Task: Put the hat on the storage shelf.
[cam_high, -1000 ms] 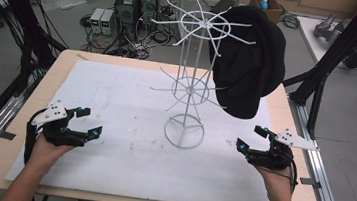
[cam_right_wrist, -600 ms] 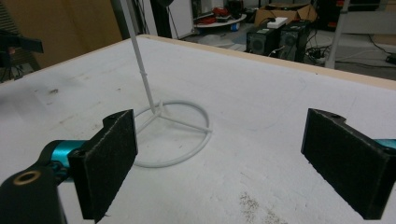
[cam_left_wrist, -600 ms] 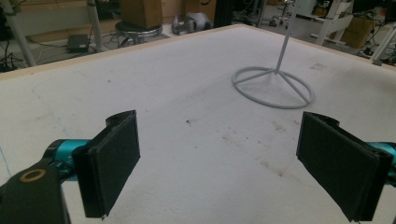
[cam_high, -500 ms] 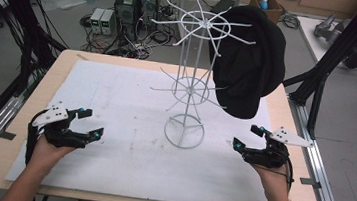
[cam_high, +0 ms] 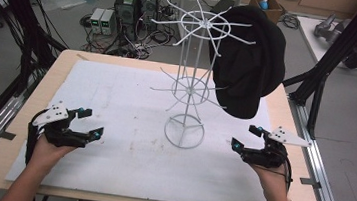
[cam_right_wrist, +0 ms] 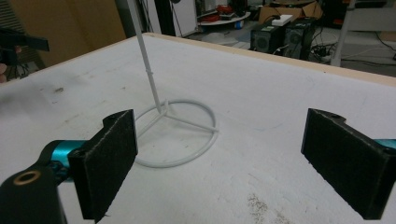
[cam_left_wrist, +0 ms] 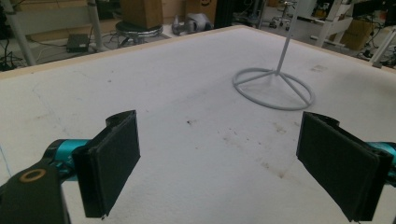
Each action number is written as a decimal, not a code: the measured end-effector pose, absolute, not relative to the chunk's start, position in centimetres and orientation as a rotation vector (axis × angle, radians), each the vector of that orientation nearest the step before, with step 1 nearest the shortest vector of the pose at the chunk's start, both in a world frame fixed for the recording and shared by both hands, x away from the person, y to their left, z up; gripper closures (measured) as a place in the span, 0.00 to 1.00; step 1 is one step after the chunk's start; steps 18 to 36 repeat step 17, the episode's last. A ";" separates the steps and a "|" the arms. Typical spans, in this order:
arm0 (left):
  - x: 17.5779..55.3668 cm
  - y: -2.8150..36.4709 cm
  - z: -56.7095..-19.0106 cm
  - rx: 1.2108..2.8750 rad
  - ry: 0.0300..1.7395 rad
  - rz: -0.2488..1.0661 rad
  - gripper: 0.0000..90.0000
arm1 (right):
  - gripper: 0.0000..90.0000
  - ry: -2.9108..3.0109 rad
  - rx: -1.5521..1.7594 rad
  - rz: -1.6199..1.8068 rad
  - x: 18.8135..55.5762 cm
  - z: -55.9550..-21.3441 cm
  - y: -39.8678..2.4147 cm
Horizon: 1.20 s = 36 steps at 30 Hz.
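Note:
A white wire rack [cam_high: 189,89] with two tiers of spokes stands on a ring base [cam_high: 183,132] mid-table. A black cap [cam_high: 248,62] hangs from an upper spoke on its right side. My left gripper [cam_high: 90,123] rests low over the white mat at the front left, open and empty; the left gripper view has its jaws wide apart with the ring base [cam_left_wrist: 273,87] ahead to the right. My right gripper [cam_high: 246,137] sits at the front right, below the cap, open and empty; its view looks at the ring base [cam_right_wrist: 174,133] and the pole [cam_right_wrist: 149,67].
A white mat [cam_high: 116,99] covers most of the wooden table [cam_high: 22,129]. Black frame posts [cam_high: 319,80] flank the table. Computers and cables [cam_high: 126,4] sit on the floor beyond the far edge.
The right gripper has shifted slightly left, toward the rack's base. The left gripper and the cap stay where they were.

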<state>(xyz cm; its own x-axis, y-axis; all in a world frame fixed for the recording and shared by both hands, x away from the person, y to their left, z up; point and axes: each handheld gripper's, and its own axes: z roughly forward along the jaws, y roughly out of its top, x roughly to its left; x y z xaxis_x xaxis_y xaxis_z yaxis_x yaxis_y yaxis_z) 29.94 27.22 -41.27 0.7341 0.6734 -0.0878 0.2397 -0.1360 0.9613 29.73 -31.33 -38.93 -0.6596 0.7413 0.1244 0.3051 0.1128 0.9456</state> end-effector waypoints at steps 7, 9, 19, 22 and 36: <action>30.1 27.2 -41.4 1.713 0.740 0.437 0.15 | 0.11 2.028 1.022 1.555 29.9 -39.1 -31.2; 30.1 27.2 -41.4 1.714 0.739 0.438 0.15 | 0.11 2.029 1.022 1.554 29.9 -39.1 -31.2; 30.1 27.2 -41.4 1.711 0.744 0.436 0.15 | 0.11 2.043 1.026 1.558 30.0 -39.2 -31.2; 30.1 27.2 -41.4 1.711 0.744 0.436 0.15 | 0.11 2.043 1.026 1.558 30.0 -39.2 -31.2; 30.1 27.2 -41.4 1.711 0.744 0.436 0.15 | 0.11 2.043 1.026 1.558 30.0 -39.2 -31.2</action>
